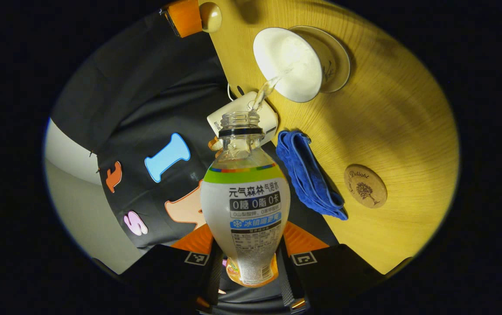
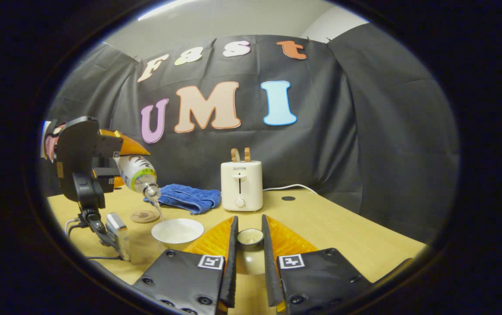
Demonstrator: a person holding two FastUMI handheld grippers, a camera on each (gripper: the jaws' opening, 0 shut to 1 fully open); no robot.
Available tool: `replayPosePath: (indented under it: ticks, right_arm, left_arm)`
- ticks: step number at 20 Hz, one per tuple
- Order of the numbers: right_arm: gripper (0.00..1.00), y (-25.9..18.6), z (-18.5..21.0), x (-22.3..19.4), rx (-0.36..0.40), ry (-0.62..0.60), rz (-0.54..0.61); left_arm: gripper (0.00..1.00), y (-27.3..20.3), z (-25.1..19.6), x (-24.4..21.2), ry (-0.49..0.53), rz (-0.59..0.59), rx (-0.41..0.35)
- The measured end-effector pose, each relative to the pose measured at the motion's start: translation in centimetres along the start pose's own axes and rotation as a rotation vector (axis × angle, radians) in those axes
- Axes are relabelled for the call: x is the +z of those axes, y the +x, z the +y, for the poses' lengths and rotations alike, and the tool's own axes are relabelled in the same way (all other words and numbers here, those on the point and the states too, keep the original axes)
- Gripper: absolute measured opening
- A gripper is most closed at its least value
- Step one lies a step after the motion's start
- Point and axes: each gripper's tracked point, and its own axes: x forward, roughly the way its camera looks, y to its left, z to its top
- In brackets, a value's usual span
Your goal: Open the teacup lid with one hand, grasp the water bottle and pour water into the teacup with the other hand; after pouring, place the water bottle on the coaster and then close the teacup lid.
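My left gripper (image 1: 249,258) is shut on the water bottle (image 1: 242,205), which is uncapped and tipped forward. A thin stream of water (image 1: 269,85) runs from its mouth into the white teacup (image 1: 288,63), which stands on its saucer (image 1: 336,54). In the right gripper view the tilted bottle (image 2: 139,174) pours into the teacup (image 2: 177,230) at the left. My right gripper (image 2: 249,245) is shut on the teacup lid (image 2: 250,237), held off to the cup's right above the table. The round wooden coaster (image 1: 365,186) lies bare beside the cup.
A folded blue cloth (image 1: 308,175) lies between the coaster and a white toaster (image 2: 241,186) at the back of the wooden table (image 1: 391,109). The toaster's cable (image 2: 290,187) trails right along the wall. The coaster (image 2: 144,215) sits left of the cup.
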Motion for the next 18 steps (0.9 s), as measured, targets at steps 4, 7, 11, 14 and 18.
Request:
replayPosePath:
  ticks: [4, 7, 11, 14, 18]
  right_arm:
    - [0.31, 0.1, 0.0, 0.0, 0.002, 0.0, -0.001]
    - [0.31, 0.1, 0.0, 0.0, 0.002, 0.0, -0.001]
    - [0.31, 0.2, 0.0, 0.0, 0.002, 0.0, -0.001]
    - [0.31, 0.1, 0.0, 0.0, 0.002, 0.0, -0.001]
    - [0.31, 0.1, 0.0, 0.0, 0.002, 0.0, -0.001]
  left_arm:
    - [0.53, 0.2, 1.2, -0.1, 0.042, -0.004, 0.017]
    - [0.53, 0.4, 1.2, 0.1, 0.061, -0.008, 0.02]
    - [0.53, 0.6, 0.7, -0.2, 0.052, -0.004, 0.008]
    - [0.52, 0.4, -0.5, -0.6, 0.004, 0.008, -0.024]
    - [0.53, 0.2, -3.3, -0.1, -0.216, -0.007, -0.099]
